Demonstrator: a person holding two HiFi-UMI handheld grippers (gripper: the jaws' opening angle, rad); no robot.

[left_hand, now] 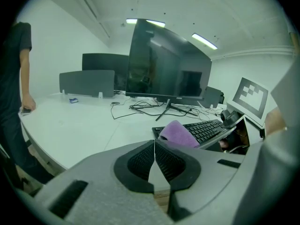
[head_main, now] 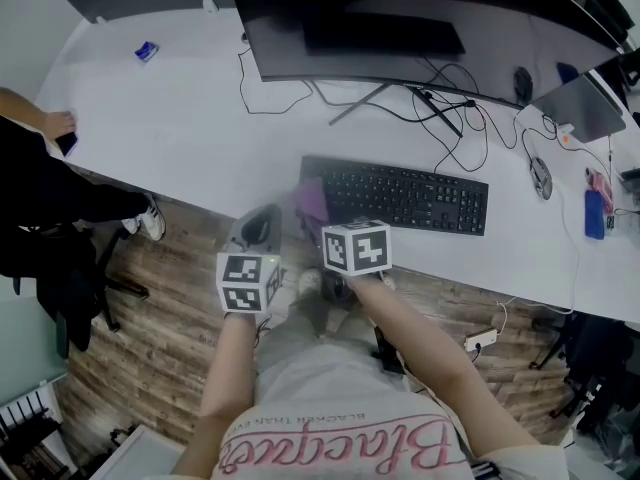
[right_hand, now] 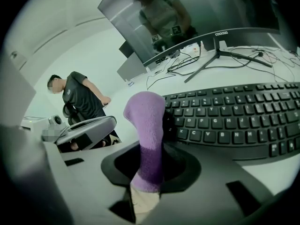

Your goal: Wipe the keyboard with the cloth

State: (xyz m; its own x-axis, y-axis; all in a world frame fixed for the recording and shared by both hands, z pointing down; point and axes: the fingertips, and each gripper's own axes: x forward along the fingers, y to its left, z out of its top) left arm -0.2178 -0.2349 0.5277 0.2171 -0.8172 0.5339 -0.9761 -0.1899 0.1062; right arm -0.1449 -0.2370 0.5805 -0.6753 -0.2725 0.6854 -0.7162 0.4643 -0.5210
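A black keyboard (head_main: 400, 194) lies on the white desk (head_main: 180, 128) near its front edge, below the monitor. My right gripper (right_hand: 146, 172) is shut on a purple cloth (right_hand: 146, 130), which sticks up from the jaws just left of the keyboard (right_hand: 234, 121). In the head view the cloth (head_main: 312, 200) hangs over the keyboard's left end, beyond the right gripper's marker cube (head_main: 356, 246). My left gripper (left_hand: 154, 159) is shut with nothing in it, off the desk edge left of the cloth (left_hand: 177, 134) and keyboard (left_hand: 206, 128).
A large curved monitor (head_main: 420, 28) stands behind the keyboard, with cables (head_main: 440, 108) trailing around its stand. A mouse (head_main: 540, 176) and small items lie at the right. A person in black (right_hand: 82, 100) stands at the desk's left end. A wooden floor (head_main: 150, 318) lies below the desk edge.
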